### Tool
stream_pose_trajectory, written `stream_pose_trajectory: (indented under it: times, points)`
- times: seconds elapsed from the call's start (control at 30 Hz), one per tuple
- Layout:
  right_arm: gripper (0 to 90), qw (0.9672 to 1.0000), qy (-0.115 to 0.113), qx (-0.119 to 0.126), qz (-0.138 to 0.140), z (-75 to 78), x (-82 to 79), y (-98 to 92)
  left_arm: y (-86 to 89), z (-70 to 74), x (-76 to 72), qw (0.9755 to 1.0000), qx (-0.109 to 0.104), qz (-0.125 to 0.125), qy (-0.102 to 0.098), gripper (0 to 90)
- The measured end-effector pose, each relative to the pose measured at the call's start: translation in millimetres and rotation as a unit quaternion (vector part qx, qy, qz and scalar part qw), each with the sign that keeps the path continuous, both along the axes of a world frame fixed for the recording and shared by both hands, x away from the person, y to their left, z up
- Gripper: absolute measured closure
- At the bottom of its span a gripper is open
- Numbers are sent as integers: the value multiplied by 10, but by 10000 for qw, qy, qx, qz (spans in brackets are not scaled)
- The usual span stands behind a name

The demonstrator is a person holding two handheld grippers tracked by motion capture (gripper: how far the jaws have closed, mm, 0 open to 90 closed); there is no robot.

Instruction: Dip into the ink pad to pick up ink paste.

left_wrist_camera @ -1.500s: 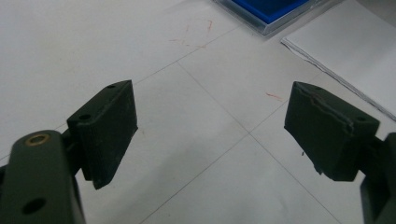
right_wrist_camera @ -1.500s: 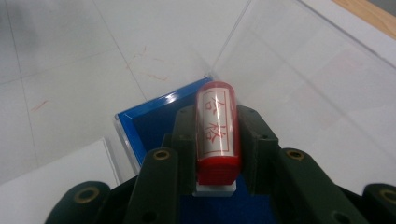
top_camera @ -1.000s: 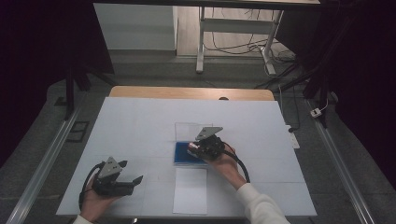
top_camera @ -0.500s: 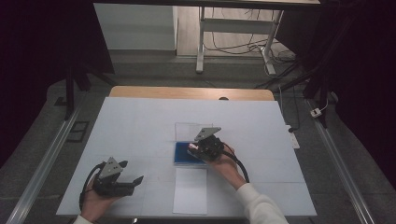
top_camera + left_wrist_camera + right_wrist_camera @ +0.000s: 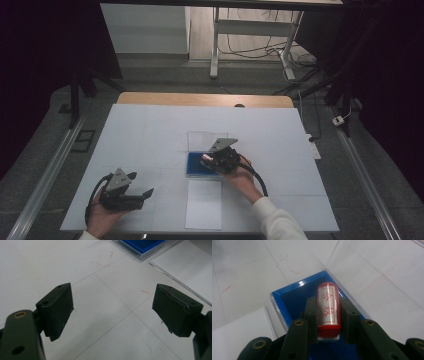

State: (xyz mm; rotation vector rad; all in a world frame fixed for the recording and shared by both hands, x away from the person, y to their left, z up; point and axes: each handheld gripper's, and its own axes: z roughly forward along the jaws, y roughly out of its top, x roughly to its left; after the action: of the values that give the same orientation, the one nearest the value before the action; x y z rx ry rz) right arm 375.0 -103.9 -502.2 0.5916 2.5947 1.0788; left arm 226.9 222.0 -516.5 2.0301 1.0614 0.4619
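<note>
1. Little has moved since the earlier frames: right hand-held gripper [image 5: 214, 159] has stayed over the blue pad, shifted only slightly; left hand-held gripper [image 5: 142, 196] has stayed parked at the near-left.
2. White surface [image 5: 150, 135] spans the high view, faint grid lines and small red marks on it; a wooden edge shows at its far side.
3. Sheet of white paper [image 5: 203, 205] lies near the front edge, just in front of the blue pad; its corner also shows in the left gripper view [image 5: 190, 272].
4. Clear lid [image 5: 382, 272] stands open on the far side of the box, tilted back.
5. Blue ink pad box [image 5: 196, 165] sits mid-surface in a clear case; blue rim visible in the right gripper view [image 5: 284, 305].
6. Left hand-held gripper: held low over the bare surface by the left hand [image 5: 102, 217], jaws wide apart, nothing between them; pads [image 5: 58, 308] clear of the paper.
7. Right hand-held gripper: held by the right hand [image 5: 240, 180], white sleeve behind; jaws clamped on the stamp.
8. Red stamp [image 5: 328, 310]: cylinder with a white label carrying red characters, gripped on both sides, positioned over the blue pad's inside. Contact with the pad cannot be told.
</note>
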Motion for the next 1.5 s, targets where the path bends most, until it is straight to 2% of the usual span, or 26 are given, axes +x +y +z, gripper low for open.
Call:
stream_pose_trajectory:
  times: [0.43,0.47,0.57,0.63,0.73,1.0,1.1,1.23,1.5]
  points:
    - [705,10000,50,53,-3,6,10,-9,15,12,-7,10000,-18,15,-18,172]
    - [703,9999,50,109,18,28,15,-19,18,12,-7,10000,-23,23,-20,172]
    - [701,9999,1,46,116,61,11,-32,22,8,-4,10000,-15,9,-19,172]
    - [701,9997,16,176,148,84,8,-50,23,10,-4,10000,-1,2,-22,172]
    - [701,9991,-127,376,122,191,-13,-84,27,6,-3,10000,-2,13,-17,172]
    - [701,9980,-210,581,112,342,-53,-118,24,2,-1,10000,4,12,-10,172]
    - [701,9984,-188,532,101,349,-49,-111,25,1,0,10000,6,20,-9,172]
    - [700,9989,-121,457,14,306,-20,-105,23,-1,3,10000,12,28,-5,172]
    - [701,9996,-34,296,33,207,11,-30,32,-5,9,10000,22,21,4,172]
